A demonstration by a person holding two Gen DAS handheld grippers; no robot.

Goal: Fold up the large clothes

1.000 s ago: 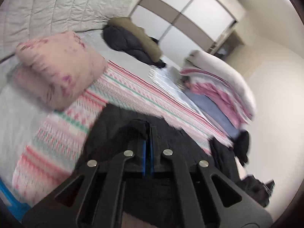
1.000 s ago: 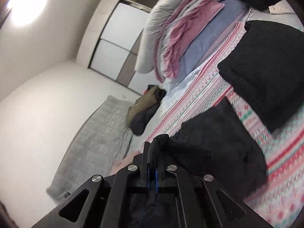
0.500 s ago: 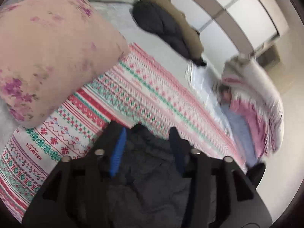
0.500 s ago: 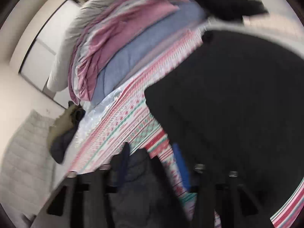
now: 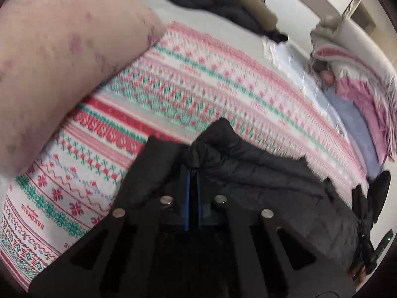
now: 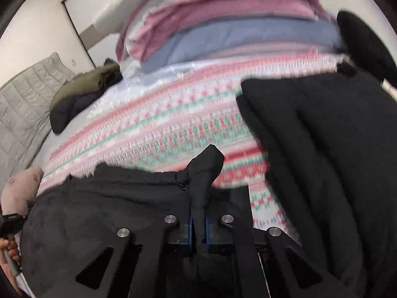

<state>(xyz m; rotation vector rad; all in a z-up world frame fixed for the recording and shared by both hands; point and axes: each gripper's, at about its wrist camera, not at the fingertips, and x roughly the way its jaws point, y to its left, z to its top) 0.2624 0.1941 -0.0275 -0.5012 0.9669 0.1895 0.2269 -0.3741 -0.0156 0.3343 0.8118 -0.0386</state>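
Both tools, left & right, pinch black jacket edge (over patterned blanket).

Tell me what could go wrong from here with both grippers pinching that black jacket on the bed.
1. Each grip looks thin: the left gripper and the right gripper each pinch only a small bunched fold of the black jacket, so the fabric may slip out.
2. The pink floral pillow sits close on the patterned blanket; the jacket could snag or drag it.
3. The folded black garment lies near and could be disturbed.
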